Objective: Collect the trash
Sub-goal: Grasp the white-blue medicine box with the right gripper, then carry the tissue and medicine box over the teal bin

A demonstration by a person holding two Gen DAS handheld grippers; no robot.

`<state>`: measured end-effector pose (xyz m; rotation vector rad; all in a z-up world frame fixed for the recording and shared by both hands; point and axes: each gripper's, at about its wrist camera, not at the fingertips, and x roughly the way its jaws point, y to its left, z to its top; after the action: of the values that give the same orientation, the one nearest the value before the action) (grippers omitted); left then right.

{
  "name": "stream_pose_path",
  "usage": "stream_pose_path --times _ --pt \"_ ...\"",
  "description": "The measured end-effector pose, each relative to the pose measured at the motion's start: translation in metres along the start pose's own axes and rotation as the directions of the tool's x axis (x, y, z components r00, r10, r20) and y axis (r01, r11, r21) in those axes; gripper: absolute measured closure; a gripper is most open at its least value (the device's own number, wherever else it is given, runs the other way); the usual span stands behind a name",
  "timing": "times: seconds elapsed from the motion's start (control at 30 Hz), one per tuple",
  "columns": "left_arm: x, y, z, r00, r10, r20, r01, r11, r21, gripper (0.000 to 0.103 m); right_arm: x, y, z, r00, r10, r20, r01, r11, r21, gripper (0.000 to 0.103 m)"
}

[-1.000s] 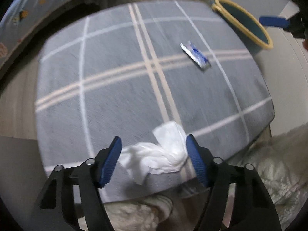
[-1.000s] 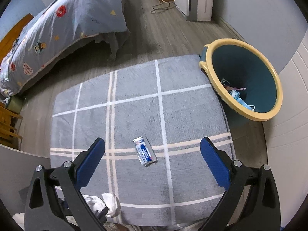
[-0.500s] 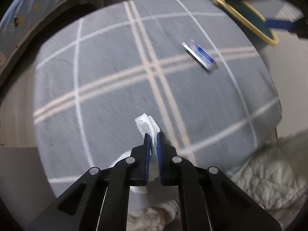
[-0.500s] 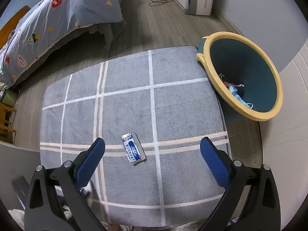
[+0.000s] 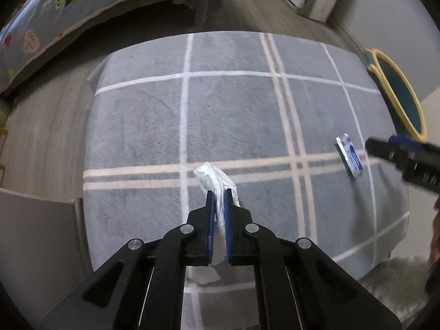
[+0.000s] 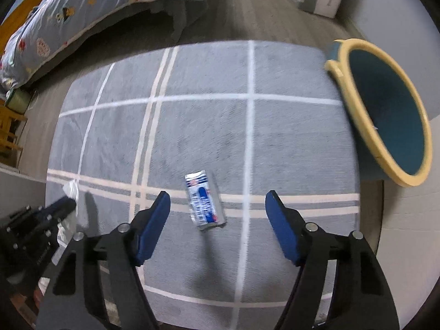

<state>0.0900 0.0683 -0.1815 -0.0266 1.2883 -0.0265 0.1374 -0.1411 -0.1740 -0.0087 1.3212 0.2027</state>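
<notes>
1. White crumpled tissue (image 5: 217,181) is pinched between the pressed-together pads of the left gripper (image 5: 219,206); its crown stands out above the fingertips over the grey checked rug (image 5: 137,126).
2. The right gripper (image 6: 217,209) is held spread above the blue-and-white wrapper (image 6: 205,200), which lies flat on the rug between the jaws. The jaws have just been closing, but the pads are not yet in contact with it.
3. The yellow-rimmed bin (image 6: 385,148) is located at the rug's right edge, well apart from both items.
4. Risk: the wrapper is thin and flat. If the fingertips are not brought down to the pile, it may be slid aside or missed as the jaws close.
5. Risk: rug pile may be caught together with the wrapper.
6. Risk: the tissue is soft; a loose fold may be pulled free during transport to the bin.
</notes>
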Motion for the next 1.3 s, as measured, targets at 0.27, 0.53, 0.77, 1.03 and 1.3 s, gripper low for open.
stream_pose_path --times 0.27,0.53,0.77,1.03,1.3 --pt "0.006 -0.005 0.007 1.0 -0.007 -0.001 0.007 1.0 0.0 0.095 0.038 0.017 -0.003 0.997 -0.04 -0.064 0.036 0.998 -0.058 0.048" --pt "0.005 -0.011 0.01 1.0 0.0 0.006 -0.001 1.0 0.026 0.095 0.043 0.022 -0.001 0.997 -0.059 -0.057 0.055 0.996 -0.077 0.073" --pt "-0.001 -0.02 0.012 1.0 0.016 0.021 -0.017 0.999 0.048 0.095 0.029 0.007 0.005 0.999 -0.025 -0.027 0.024 0.999 -0.044 0.073" --pt "-0.019 -0.035 0.012 0.997 0.016 0.075 -0.021 0.997 0.072 0.095 0.003 -0.01 0.002 1.0 0.01 0.022 -0.009 1.0 -0.01 0.073" --pt "-0.043 -0.066 0.018 0.99 -0.015 0.137 -0.003 0.992 0.124 0.095 -0.031 -0.035 0.006 0.995 0.058 0.086 -0.064 0.996 0.062 0.073"
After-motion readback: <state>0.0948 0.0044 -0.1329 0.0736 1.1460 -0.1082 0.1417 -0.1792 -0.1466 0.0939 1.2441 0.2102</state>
